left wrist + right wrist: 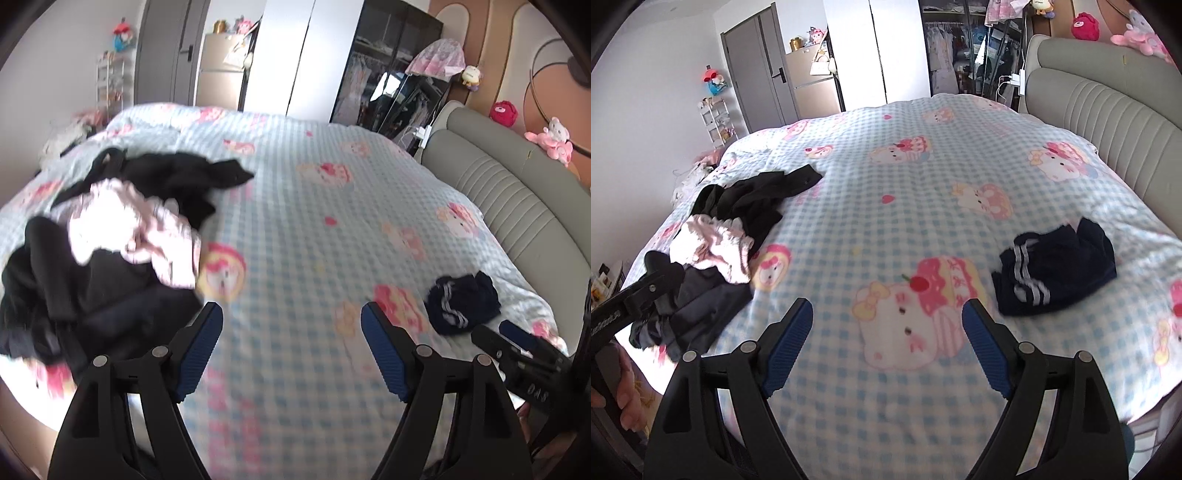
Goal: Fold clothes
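Observation:
A pile of unfolded clothes (110, 236) lies on the left of the bed, with black garments and a pink-and-white one (136, 229) on top. The pile also shows in the right wrist view (727, 236). A folded navy garment with white stripes (1056, 266) lies on the right of the bed, also in the left wrist view (461, 302). My left gripper (291, 317) is open and empty above the bedspread, right of the pile. My right gripper (886, 314) is open and empty above the bedspread, left of the navy garment. Each gripper appears at the edge of the other's view.
The bed has a blue checked bedspread with pink cartoon prints (923, 184). A grey padded headboard (1108, 110) with plush toys runs along the right. A wardrobe, a door and a small shelf stand at the far side of the room.

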{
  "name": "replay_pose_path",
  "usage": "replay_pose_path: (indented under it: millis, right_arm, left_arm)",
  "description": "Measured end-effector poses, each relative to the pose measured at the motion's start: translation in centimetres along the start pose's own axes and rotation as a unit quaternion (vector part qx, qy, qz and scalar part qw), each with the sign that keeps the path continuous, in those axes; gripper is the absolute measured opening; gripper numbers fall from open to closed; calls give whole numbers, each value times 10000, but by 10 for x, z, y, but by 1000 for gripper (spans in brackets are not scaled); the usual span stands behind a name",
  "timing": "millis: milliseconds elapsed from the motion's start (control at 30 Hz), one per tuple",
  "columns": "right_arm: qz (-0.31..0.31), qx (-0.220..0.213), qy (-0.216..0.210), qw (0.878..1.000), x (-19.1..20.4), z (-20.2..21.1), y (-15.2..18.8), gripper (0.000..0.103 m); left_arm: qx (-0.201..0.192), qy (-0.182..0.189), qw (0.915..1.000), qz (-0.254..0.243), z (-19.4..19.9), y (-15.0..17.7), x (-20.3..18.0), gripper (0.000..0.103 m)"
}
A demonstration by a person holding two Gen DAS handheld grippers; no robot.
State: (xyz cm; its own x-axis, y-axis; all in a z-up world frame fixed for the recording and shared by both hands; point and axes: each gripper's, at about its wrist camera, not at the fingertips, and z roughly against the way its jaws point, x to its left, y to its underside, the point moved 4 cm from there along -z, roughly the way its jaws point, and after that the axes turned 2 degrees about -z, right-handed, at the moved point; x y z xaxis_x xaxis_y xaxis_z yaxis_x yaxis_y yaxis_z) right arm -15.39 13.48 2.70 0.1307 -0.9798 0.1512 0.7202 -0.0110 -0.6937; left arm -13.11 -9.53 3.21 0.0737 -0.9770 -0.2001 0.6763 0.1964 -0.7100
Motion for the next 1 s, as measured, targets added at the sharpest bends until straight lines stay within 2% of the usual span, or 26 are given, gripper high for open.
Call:
replay_pose_path:
  millis: [133, 333, 467, 1000]
  right_arm:
    - [91, -1, -28, 10000, 0, 22, 38, 85]
    - [8, -25, 184, 9998, -15, 46, 82, 90]
    - [-57, -10, 224, 9997, -23, 52, 94, 90]
    - [-89, 212, 200, 9995, -20, 43, 108, 90]
  left_arm:
    - [0, -229, 9997, -106, 16, 32, -7, 80]
    - [67, -371, 9992, -105, 33, 81, -18, 83]
    - [239, -171, 9994, -174, 31, 102, -29, 84]
    - [265, -84, 9992, -285, 33, 114, -43, 84]
